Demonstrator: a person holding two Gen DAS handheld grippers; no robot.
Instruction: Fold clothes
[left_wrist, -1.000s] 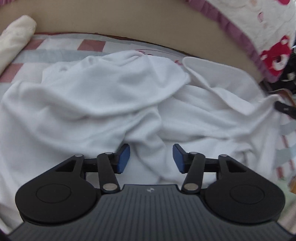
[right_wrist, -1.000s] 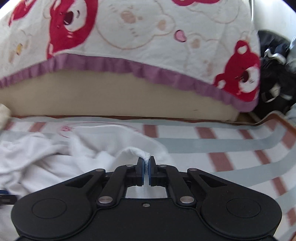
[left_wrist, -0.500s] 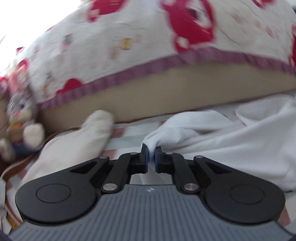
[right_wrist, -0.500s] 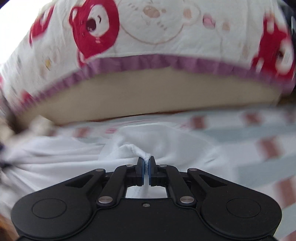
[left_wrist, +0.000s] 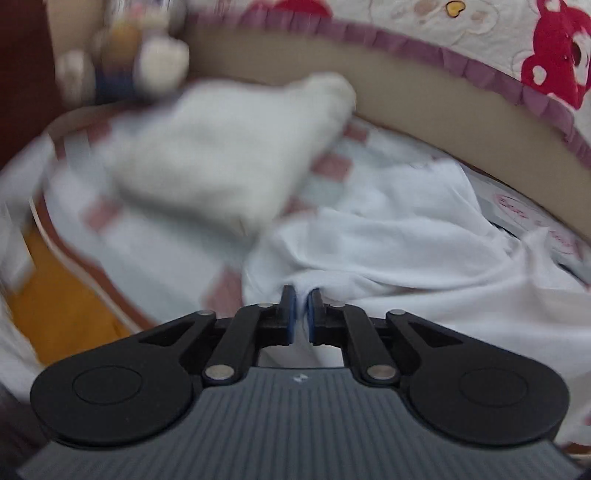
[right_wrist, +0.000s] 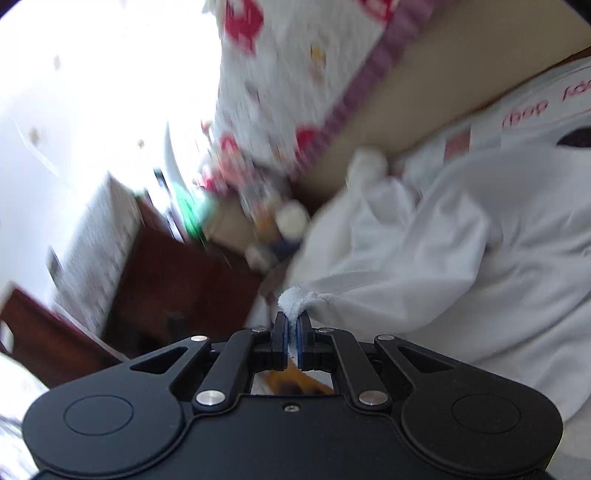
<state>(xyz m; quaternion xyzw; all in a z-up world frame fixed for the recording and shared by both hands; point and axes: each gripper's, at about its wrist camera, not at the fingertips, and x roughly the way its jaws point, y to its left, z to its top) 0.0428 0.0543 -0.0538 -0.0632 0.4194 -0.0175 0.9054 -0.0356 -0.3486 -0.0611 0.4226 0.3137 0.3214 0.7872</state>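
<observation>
1. The left gripper has its jaws closed on a pinch of the white garment, with a thin fold of cloth squeezed between the blue pads.
2. The right gripper also has its jaws clamped on the white garment, holding a thick, ribbed bit of hem that bunches up just above the fingertips.
3. The garment lies crumpled on a striped mat with pink and grey bands, spreading from the left gripper toward the mat's far right edge.
4. A cream folded cloth, blurred in the left wrist view, sits on the mat near its far left corner, beside the garment.
5. Behind the mat runs a beige mattress side under a bear-print bedcover with a purple frill.
6. A soft toy, too blurred to make out, stands at the mat's far left corner.
7. The right wrist view is tilted and blurred; dark red-brown furniture shows left of the garment.
</observation>
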